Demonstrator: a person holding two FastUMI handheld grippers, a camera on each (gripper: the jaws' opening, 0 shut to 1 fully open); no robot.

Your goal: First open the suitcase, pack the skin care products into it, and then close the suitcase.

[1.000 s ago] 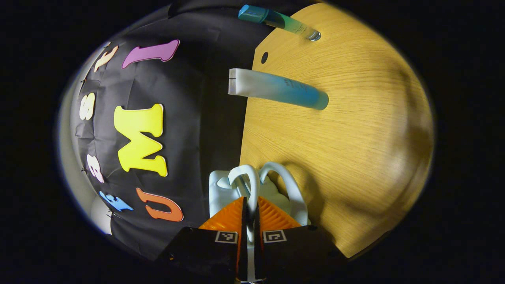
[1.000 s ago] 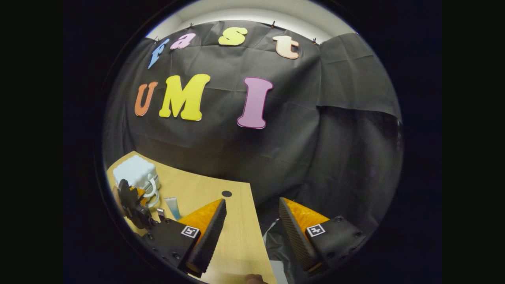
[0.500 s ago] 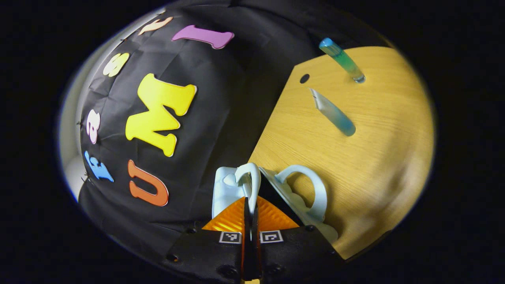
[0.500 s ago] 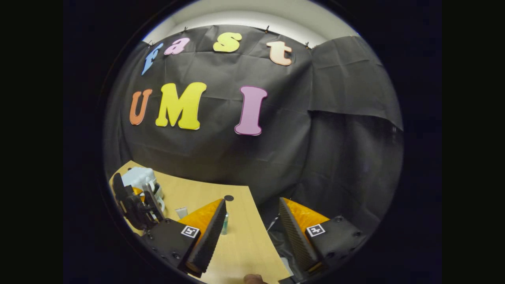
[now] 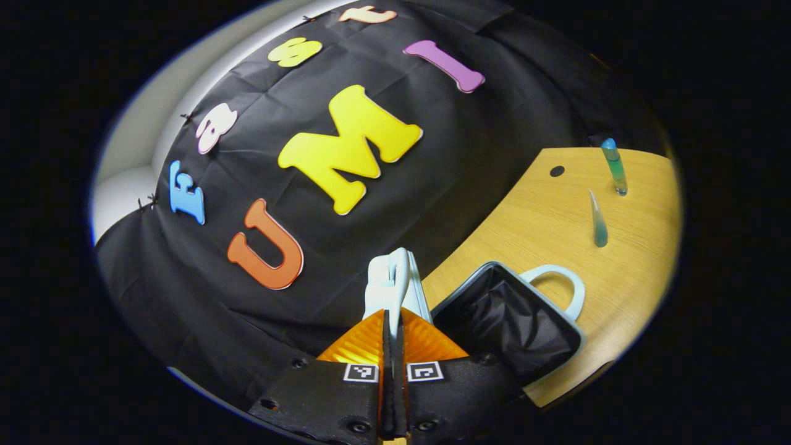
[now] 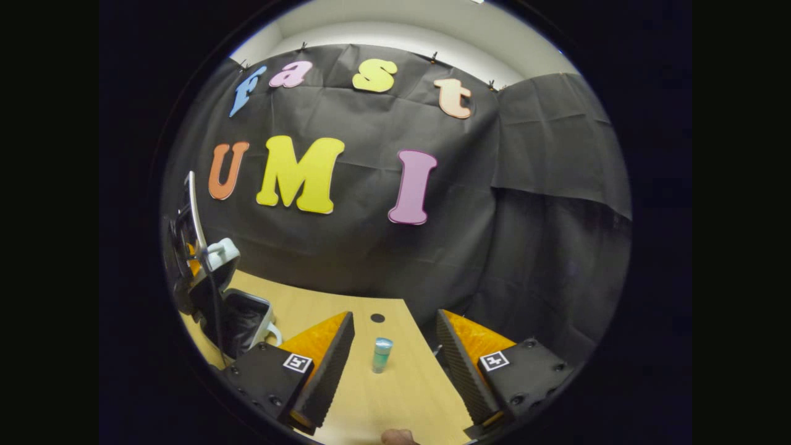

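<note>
The left gripper (image 5: 392, 321), jaws clamped on its lid's handle, holds the pale blue black-lined suitcase (image 5: 507, 318) open on the wooden table (image 5: 531, 222), while the wide-open right gripper (image 6: 395, 355) faces an upright teal-capped bottle (image 6: 382, 355).

I see a worktop (image 5: 544, 222) of matt, light wood grain. The suitcase (image 5: 395, 287) shell looks smooth moulded plastic; its lining (image 5: 503, 321) is creased dark cloth. The bottle (image 6: 382, 355) looks glossy, translucent plastic.

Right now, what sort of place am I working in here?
It looks like a staged recording booth, not a home: black cloth wall hung behind a bare wooden table, with just an open suitcase and two skincare products, a bottle and a tube.
</note>
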